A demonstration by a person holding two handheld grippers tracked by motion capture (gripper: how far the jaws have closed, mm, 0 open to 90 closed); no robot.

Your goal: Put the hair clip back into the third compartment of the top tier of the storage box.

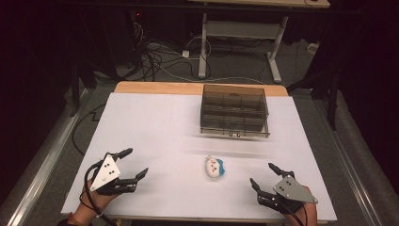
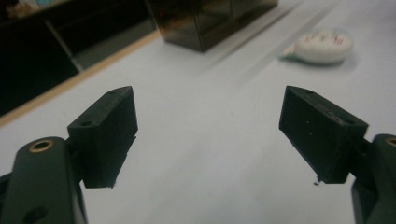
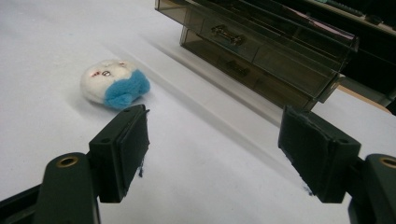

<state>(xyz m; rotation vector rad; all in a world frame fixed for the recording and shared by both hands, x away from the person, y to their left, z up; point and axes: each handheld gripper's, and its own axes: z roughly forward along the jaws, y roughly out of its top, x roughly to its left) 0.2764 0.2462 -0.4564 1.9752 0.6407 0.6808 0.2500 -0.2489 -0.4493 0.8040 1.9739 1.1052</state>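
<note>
Apparently unlabelled plush toy (image 1: 214, 166)

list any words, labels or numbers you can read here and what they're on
None can be read.
Drawer box: a small pale mark on its front lower edge, too small to read.
Plush toy: only red face markings, no text.

no readable text, labels, brands or numbers anywhere
</note>
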